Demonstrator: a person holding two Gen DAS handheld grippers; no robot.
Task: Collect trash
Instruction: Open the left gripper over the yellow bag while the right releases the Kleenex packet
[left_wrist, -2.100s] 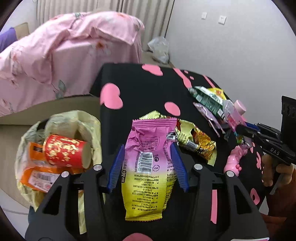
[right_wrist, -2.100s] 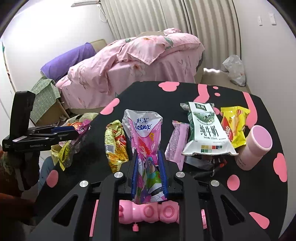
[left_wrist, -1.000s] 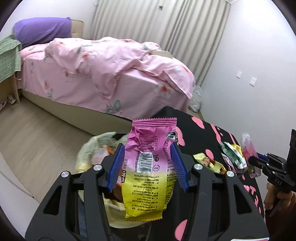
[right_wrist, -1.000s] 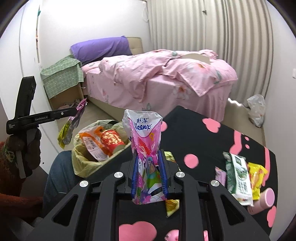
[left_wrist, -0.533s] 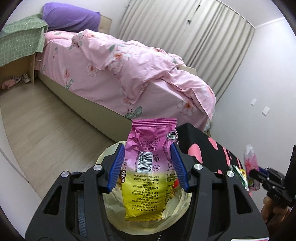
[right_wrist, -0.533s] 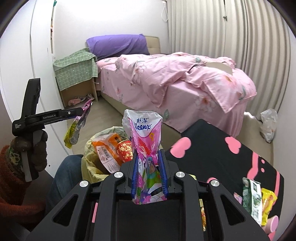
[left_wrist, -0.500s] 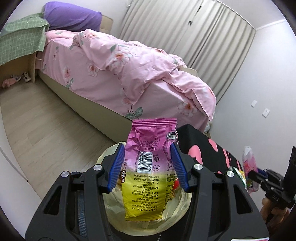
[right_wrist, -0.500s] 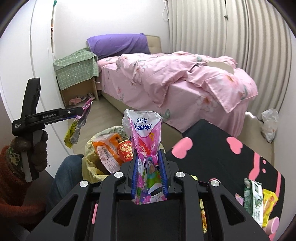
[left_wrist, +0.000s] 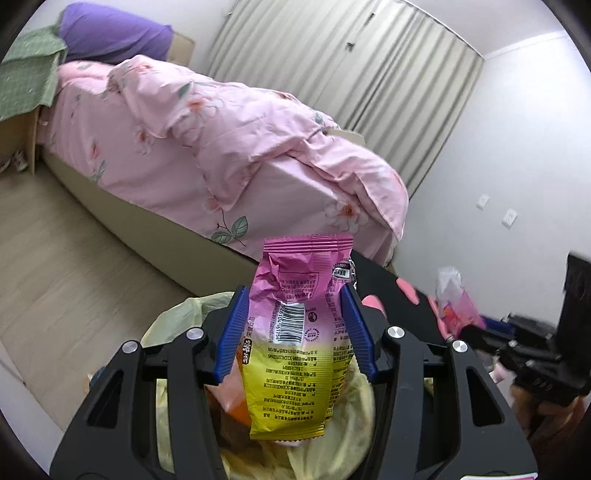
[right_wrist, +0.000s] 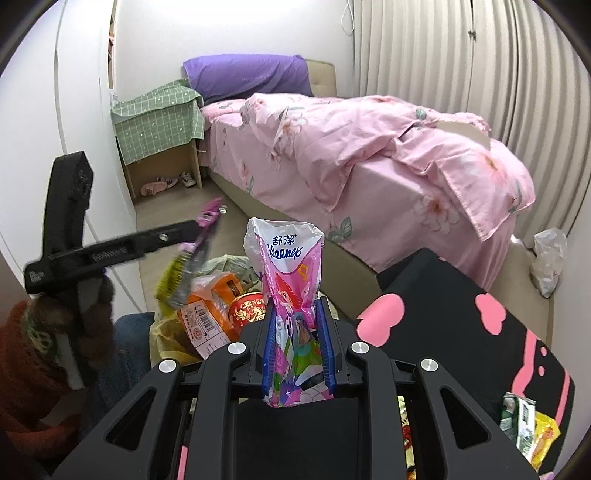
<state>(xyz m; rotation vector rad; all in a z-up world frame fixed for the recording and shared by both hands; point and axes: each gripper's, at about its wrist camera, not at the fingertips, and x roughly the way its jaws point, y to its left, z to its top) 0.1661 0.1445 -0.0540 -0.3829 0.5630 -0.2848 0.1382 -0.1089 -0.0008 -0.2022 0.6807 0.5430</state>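
Beside the pink bed (right_wrist: 369, 147), the left gripper (left_wrist: 295, 332) clamps a snack wrapper (left_wrist: 295, 350) above the trash bag (left_wrist: 332, 435), while the right gripper (right_wrist: 297, 347) pinches a tissue pack (right_wrist: 291, 295) upright.

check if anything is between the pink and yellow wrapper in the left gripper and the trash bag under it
Nothing visible blocks it. The left gripper holds the pink and yellow wrapper directly above the open yellow trash bag, with only earlier trash inside.
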